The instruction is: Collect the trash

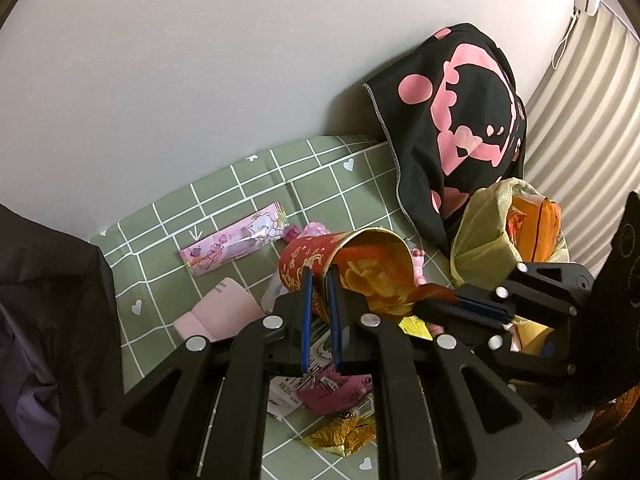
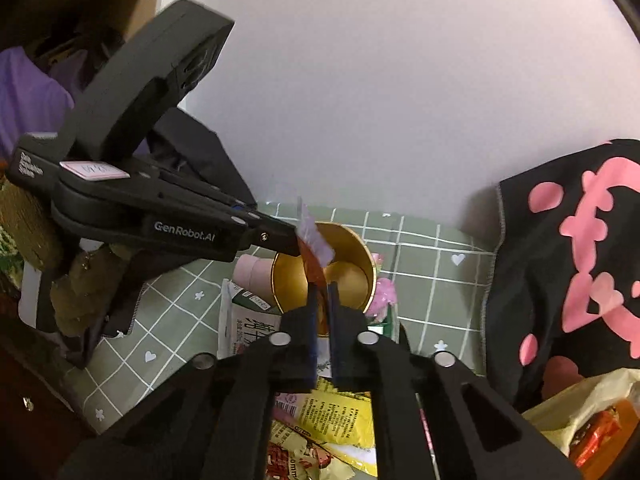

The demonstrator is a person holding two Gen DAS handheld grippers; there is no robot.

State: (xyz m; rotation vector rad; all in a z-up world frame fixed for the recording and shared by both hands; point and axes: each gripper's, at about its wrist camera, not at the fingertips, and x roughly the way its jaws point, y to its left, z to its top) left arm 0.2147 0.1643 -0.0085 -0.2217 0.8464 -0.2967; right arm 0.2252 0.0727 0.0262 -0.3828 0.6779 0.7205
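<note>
Two tools grip one red paper cup point(image 1: 320, 264) at centre frame; left tool point(image 1: 319, 280) pinches its rim; right tool point(image 2: 322, 296) clamps its peeled foil lid point(image 2: 316, 268).

A green checked cloth point(image 1: 256, 184) covers the desk below a white wall point(image 1: 200, 60); on the cloth's right a black pink-printed fabric point(image 1: 460, 128) leans, beside a ribbed curtain point(image 1: 580, 128)
</note>
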